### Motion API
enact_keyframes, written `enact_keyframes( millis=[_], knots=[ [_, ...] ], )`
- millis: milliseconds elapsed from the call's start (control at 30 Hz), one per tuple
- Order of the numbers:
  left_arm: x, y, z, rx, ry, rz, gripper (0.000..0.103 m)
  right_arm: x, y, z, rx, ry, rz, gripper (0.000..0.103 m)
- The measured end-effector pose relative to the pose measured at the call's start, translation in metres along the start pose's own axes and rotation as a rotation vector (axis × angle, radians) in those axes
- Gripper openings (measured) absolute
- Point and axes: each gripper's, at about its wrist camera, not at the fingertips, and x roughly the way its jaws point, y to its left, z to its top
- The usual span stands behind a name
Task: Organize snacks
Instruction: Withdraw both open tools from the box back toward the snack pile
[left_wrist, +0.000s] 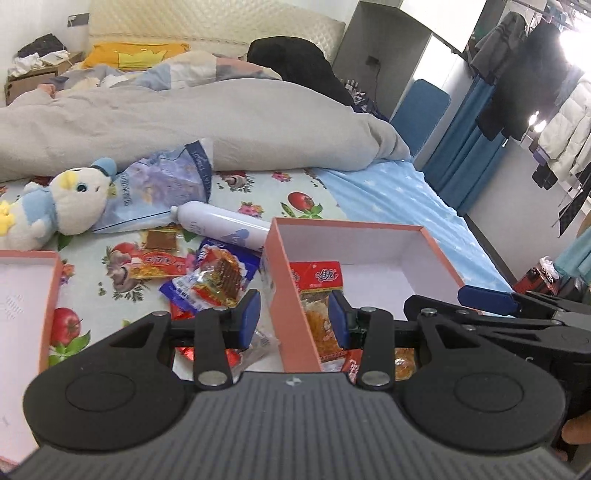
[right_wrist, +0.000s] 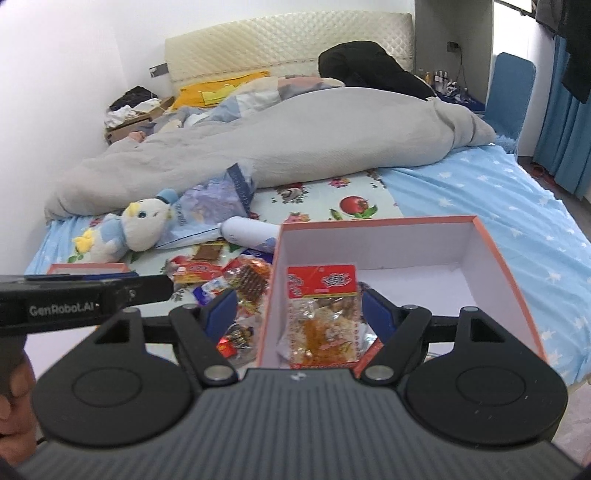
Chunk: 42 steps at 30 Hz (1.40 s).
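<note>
A pink box (left_wrist: 369, 226) (right_wrist: 491, 236) with a white inside stands on the bed. In its near left corner lies a red and orange snack packet (left_wrist: 318, 280) (right_wrist: 325, 295). My right gripper (right_wrist: 299, 314) hangs open above that packet without touching it. My left gripper (left_wrist: 293, 318) is open over the box's left wall, nothing between its pads. Left of the box lies a pile of wrapped snacks (left_wrist: 214, 277) (right_wrist: 243, 280) on the flowered sheet. In the right wrist view the left gripper's black body (right_wrist: 74, 299) reaches in from the left.
A second pink box (left_wrist: 22, 295) (right_wrist: 85, 267) sits at the left. Behind the snacks lie a plush duck (left_wrist: 74, 206) (right_wrist: 140, 225), a blue bag (left_wrist: 166, 188) and a white bottle (left_wrist: 221, 225) (right_wrist: 251, 230). A grey duvet (left_wrist: 184, 122) covers the far bed.
</note>
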Motion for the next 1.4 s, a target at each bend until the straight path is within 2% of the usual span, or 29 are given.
enact_keyframes(
  millis=[400,533,733,1067,1400],
  knots=[
    [-0.036,0.037,-0.027,-0.07,-0.019,0.026,0.046,-0.013,0.032,-0.011,-0.011,0.011,0.039,0.076],
    [-0.046,0.04,-0.027,-0.054,-0.03,0.04,0.046,-0.015,0.041,-0.012,-0.024,0.007,0.046,0.076],
    [-0.055,0.04,-0.03,-0.047,-0.046,0.021,0.046,-0.016,0.046,-0.016,-0.022,0.015,0.036,0.076],
    [-0.061,0.054,-0.05,-0.058,-0.055,0.028,0.046,-0.014,0.065,-0.026,-0.027,0.03,0.038,0.076],
    [-0.062,0.096,-0.066,-0.126,-0.026,0.105,0.046,-0.014,0.091,-0.023,-0.051,0.076,0.073,0.076]
  ],
)
